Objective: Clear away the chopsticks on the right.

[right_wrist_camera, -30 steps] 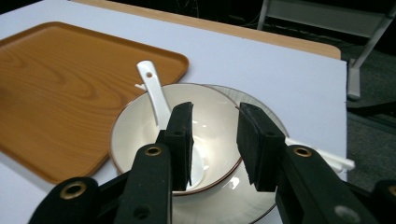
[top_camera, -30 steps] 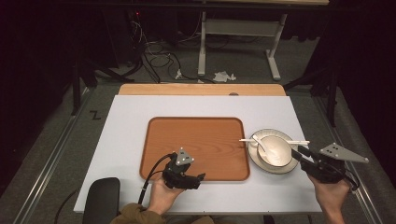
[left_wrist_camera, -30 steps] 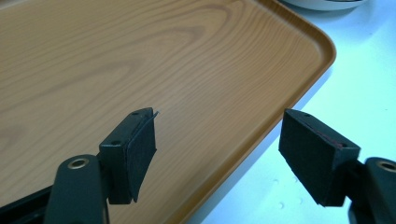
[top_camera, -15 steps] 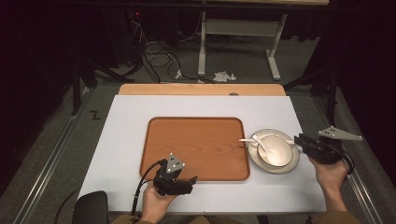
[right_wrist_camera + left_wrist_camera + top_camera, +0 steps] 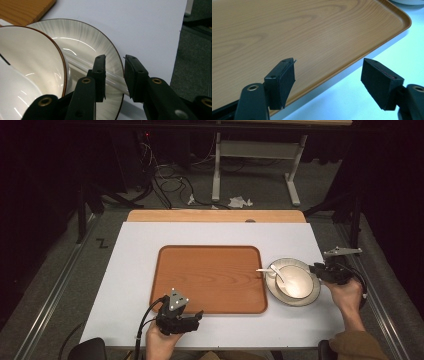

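A wooden tray (image 5: 210, 275) lies in the middle of the white table. To its right, a grey-striped plate (image 5: 280, 299) carries a cream bowl (image 5: 295, 282) with a white spoon (image 5: 272, 271) in it. My right gripper (image 5: 314, 269) is at the plate's right rim. In the right gripper view its jaws (image 5: 115, 58) hang over the plate (image 5: 82, 37) beside the bowl (image 5: 30, 55). They have just been closing. A translucent white stick (image 5: 112, 78) lies slantwise between them, and the pads do not squeeze it. My left gripper (image 5: 199, 316) is open at the tray's near edge (image 5: 299, 30), with nothing in its jaws (image 5: 327, 60).
White table surface (image 5: 140, 250) lies left of and behind the tray. The table's right edge is close behind the right gripper, with grey floor (image 5: 195, 50) beyond. A bare wooden strip (image 5: 215, 216) runs along the far edge. Cables and a desk frame stand farther back.
The right gripper has moved away from the person and leftwards onto the plate's right rim, and its jaws have narrowed. The left gripper has drifted slightly left along the tray's near edge.
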### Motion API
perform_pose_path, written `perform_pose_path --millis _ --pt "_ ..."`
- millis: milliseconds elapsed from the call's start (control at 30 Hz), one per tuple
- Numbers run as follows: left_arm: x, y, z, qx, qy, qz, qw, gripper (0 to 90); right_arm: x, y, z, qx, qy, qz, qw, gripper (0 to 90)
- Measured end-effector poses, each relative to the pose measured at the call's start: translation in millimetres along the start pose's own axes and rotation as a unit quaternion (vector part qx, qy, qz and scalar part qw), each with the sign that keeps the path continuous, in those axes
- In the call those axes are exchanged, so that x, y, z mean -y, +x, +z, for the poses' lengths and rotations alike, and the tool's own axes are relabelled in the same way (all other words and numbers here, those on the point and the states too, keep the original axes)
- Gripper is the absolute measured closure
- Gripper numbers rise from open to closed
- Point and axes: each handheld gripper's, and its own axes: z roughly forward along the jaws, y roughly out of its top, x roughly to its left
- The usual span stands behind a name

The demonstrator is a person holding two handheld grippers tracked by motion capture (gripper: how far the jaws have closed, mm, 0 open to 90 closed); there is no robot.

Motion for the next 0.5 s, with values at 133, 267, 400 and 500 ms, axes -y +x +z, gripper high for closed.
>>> perform_pose_path --millis 133,267,400,500 --pt "2.3 0.6 -1.1 -0.005 0.003 -0.003 1.0 27.1 -3.7 -0.3 5.0 -0.004 0.012 -0.002 0.9999 71.8" --pt "4.0 1.8 -3.7 -0.01 0.0 -0.009 0.9999 27.1 -6.8 0.1 11.2 -0.009 0.03 -0.006 0.9995 71.7" --pt "5.1 2.1 -4.1 -0.011 0.002 -0.011 0.9999 27.1 -9.2 -2.0 15.5 -0.024 0.033 0.0 0.9992 70.1" --pt "5.3 2.0 -4.0 -0.012 0.002 -0.01 0.9999 27.1 -10.6 -3.8 19.4 -0.029 0.037 0.0 0.9989 70.1"
